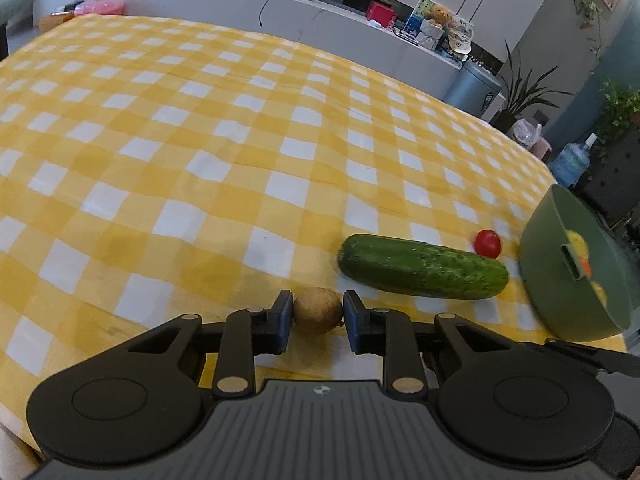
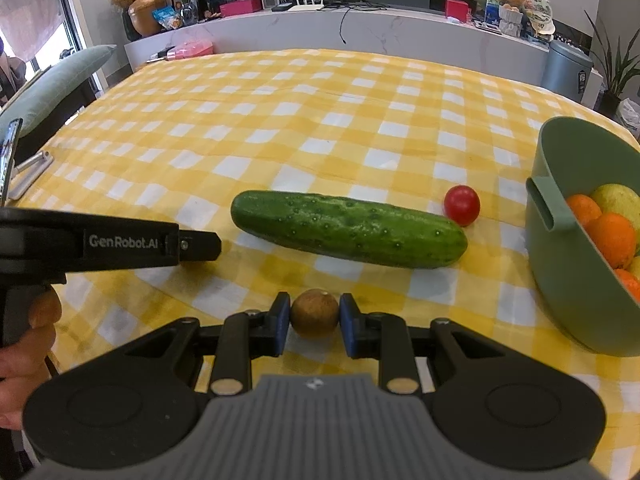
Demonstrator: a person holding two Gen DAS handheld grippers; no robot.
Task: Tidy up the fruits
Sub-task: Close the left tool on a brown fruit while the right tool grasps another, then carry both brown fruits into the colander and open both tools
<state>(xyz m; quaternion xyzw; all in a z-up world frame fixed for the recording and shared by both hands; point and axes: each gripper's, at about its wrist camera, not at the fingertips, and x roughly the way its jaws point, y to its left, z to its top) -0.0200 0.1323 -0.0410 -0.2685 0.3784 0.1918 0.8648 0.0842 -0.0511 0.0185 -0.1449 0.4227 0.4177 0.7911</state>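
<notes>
Currently grasp step: left tongs [image 1: 318, 316] clamped on brown fruit [image 1: 318, 311]; right tongs [image 2: 314, 314] clamped on second brown fruit [image 2: 314, 313], both low over desk [image 2: 280, 120]. Next, judged: carry each into green basket [image 2: 560, 256], clearing cucumber [image 2: 348, 229] and tomato [image 2: 461, 205].

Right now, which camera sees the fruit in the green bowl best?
The right wrist view: the bowl opens toward it, showing oranges and a yellow-green fruit. The left wrist view sees the bowl mostly from outside, blurred, with only slivers of colour inside.
</notes>
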